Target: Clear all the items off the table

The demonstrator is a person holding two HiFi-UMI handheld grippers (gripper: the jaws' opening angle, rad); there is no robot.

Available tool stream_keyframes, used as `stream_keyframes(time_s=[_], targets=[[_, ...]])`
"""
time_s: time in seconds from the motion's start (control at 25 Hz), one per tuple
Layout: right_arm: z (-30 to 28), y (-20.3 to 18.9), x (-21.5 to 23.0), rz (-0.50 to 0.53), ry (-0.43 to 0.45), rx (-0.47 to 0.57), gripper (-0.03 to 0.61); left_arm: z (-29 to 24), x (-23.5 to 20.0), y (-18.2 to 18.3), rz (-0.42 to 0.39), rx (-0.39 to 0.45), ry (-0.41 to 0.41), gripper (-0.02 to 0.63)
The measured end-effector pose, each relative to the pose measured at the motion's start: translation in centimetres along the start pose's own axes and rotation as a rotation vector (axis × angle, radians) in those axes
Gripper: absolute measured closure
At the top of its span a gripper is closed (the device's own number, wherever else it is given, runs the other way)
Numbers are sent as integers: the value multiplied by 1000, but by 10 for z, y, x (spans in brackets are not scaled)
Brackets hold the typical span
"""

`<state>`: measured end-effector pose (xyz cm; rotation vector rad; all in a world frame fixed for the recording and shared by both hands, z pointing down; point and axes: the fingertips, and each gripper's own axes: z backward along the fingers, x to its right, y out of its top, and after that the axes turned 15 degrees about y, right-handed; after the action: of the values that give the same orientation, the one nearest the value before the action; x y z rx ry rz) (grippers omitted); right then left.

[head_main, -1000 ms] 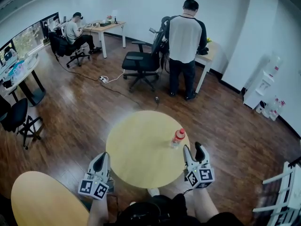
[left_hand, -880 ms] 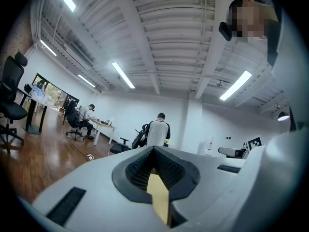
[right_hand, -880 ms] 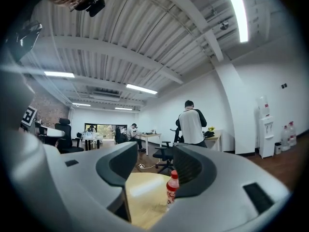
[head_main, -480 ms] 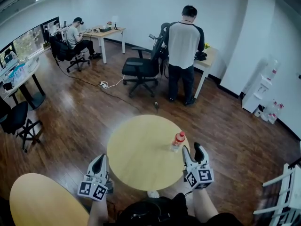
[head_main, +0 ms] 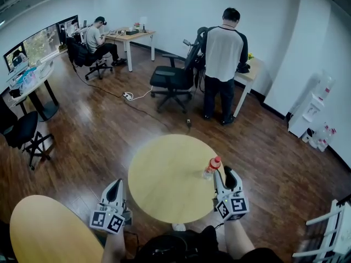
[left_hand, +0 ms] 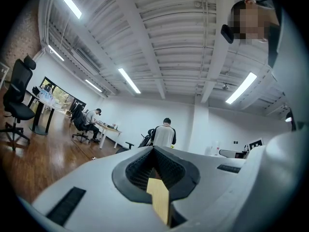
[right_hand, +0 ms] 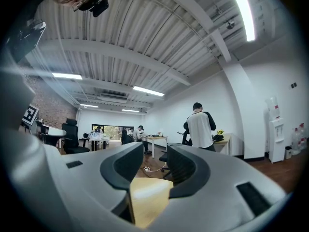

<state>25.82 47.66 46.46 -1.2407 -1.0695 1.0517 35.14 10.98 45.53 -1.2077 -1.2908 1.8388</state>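
A clear bottle with a red cap (head_main: 210, 167) stands upright near the right edge of the round yellow table (head_main: 159, 174). My right gripper (head_main: 225, 175) hovers just right of the bottle and a little nearer to me, not touching it. Its jaws are closing with a gap still between them. In the right gripper view (right_hand: 157, 166) only the tabletop (right_hand: 147, 197) shows between the fingers and the bottle is out of sight. My left gripper (head_main: 114, 190) is shut and empty off the table's near-left edge, and its pads meet in the left gripper view (left_hand: 154, 151).
A second round table (head_main: 44, 229) sits at the bottom left. A standing person (head_main: 224, 53) and an office chair (head_main: 173, 78) are beyond the table. A seated person (head_main: 101, 40) works at a far desk. A white rack (head_main: 329, 234) stands at the right.
The head view has shifted slightly, so the room sits lower in the frame. The right gripper is a little closer to the bottle. The left gripper keeps its place.
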Motion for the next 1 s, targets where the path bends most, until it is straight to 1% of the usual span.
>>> stream_keyframes(time_s=[0.04,0.08,0.12,0.16,0.2,0.28,0.36,0.44,0.56,0.68,0.76,0.92,1.0], targets=[[-4,-1,-3,1,18,-1,419,3,-3,1,-4,6,11,614],[-9,-2,-6,1,36,-2,438,7,-5,3,-11,14,24,614],[-14,-1,-9,-1,54,-2,487,11,-7,6,-20,21,38,614],[-19,0,-14,-4,72,-4,550,17,-10,9,-31,28,54,614],[-27,0,-19,-7,94,-7,574,23,-14,12,-41,35,73,614],[-48,-3,-33,-12,152,-16,574,39,-29,21,-59,53,125,614],[-73,-6,-56,-14,235,-26,574,61,-50,32,-73,77,204,614],[-101,-8,-87,-16,337,-35,574,89,-73,44,-85,105,306,614],[-139,-15,-139,-25,512,-41,574,141,-98,59,-111,151,469,614],[-164,-25,-205,-28,676,-56,574,205,-120,75,-146,184,620,614],[-177,-29,-257,-27,793,-69,574,255,-131,88,-164,214,740,614],[-183,-31,-362,-27,1085,-77,574,360,-133,105,-176,328,1018,614],[-183,-33,-410,-10,1223,-86,574,393,-122,111,-197,365,1126,614]])
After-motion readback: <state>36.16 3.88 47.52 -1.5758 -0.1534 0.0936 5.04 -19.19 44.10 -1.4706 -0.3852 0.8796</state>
